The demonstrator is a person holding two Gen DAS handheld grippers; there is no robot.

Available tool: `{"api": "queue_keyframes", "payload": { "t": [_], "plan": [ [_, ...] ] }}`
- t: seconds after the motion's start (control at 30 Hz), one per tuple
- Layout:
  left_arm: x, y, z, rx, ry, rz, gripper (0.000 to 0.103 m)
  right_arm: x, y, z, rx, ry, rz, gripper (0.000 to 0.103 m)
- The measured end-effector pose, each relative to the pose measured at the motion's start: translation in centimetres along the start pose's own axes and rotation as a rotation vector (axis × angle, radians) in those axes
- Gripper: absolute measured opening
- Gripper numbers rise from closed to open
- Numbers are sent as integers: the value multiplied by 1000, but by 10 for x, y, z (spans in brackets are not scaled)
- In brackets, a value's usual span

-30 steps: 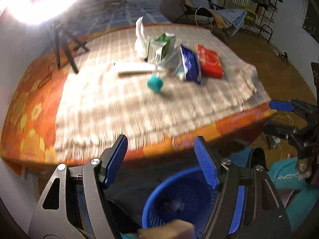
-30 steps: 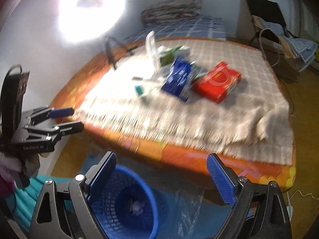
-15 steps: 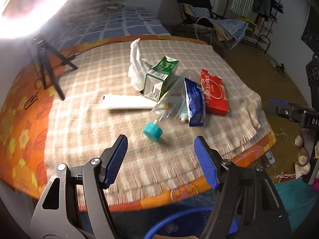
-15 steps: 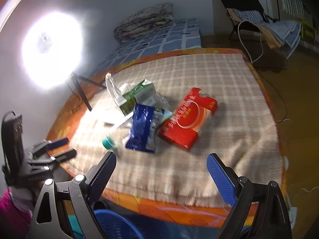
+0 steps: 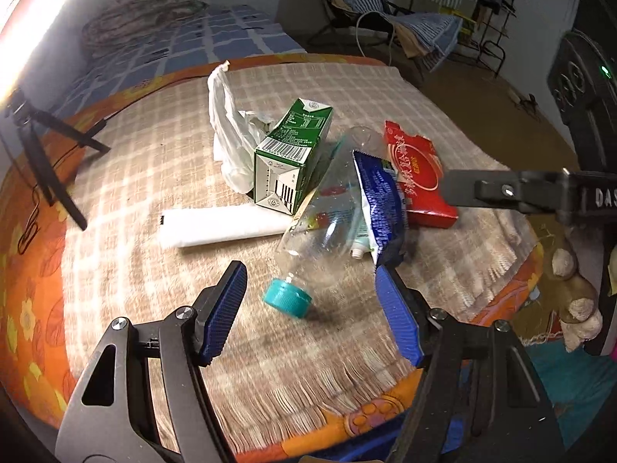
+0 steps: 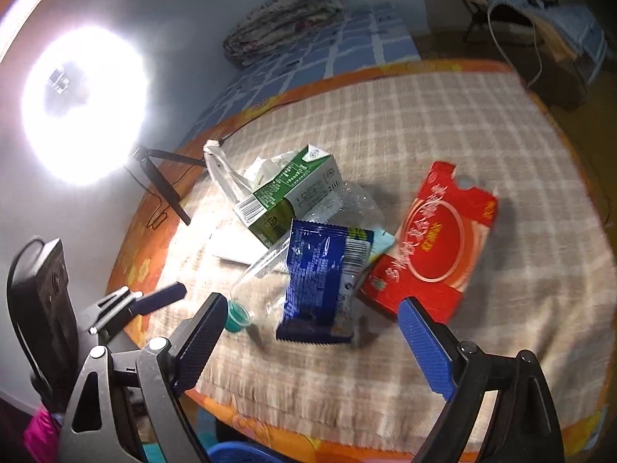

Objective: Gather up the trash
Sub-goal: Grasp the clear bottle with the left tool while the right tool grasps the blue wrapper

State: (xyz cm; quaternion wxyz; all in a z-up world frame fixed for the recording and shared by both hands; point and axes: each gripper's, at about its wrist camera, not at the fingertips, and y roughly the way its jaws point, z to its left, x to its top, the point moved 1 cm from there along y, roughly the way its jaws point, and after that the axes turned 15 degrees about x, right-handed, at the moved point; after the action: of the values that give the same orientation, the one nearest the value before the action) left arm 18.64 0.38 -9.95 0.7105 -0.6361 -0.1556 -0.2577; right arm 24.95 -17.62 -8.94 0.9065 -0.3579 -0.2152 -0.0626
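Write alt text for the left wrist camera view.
An open left gripper hovers over a teal-capped clear bottle in a trash pile on a checked blanket: green carton, blue wrapper, red box, white bag.

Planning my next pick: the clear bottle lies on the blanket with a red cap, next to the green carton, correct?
Not quite: the clear bottle has a teal cap, not red, as the left wrist view shows. It does lie on the blanket next to the green carton.
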Motion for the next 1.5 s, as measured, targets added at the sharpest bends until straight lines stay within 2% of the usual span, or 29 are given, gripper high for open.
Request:
{"api": "queue_keyframes", "payload": {
  "t": [0.17,0.47,0.53,0.6,0.7,0.73,1.0,1.17,1.5],
  "plan": [
    [3,22,-2,-23,10,29,71,7,28,-14,16,69,40,83],
    [12,55,-5,-40,16,63,71,14,50,-31,8,133,45,77],
    [13,60,-6,-47,20,71,71,15,53,-30,-5,119,51,68],
    [13,63,-8,-49,29,75,71,15,56,-29,-2,108,54,65],
    [13,66,-10,-67,17,87,64,15,56,-28,1,101,51,61],
    [12,67,-10,-81,9,94,62,15,57,-28,7,104,51,56],
    [11,67,-6,-105,-35,97,61,13,35,-31,26,114,7,54],
    [7,54,5,-107,-65,81,61,11,20,-28,48,110,-19,54],
    [-5,16,14,-94,-69,32,60,10,-13,1,28,3,-80,53]
  ]
}}
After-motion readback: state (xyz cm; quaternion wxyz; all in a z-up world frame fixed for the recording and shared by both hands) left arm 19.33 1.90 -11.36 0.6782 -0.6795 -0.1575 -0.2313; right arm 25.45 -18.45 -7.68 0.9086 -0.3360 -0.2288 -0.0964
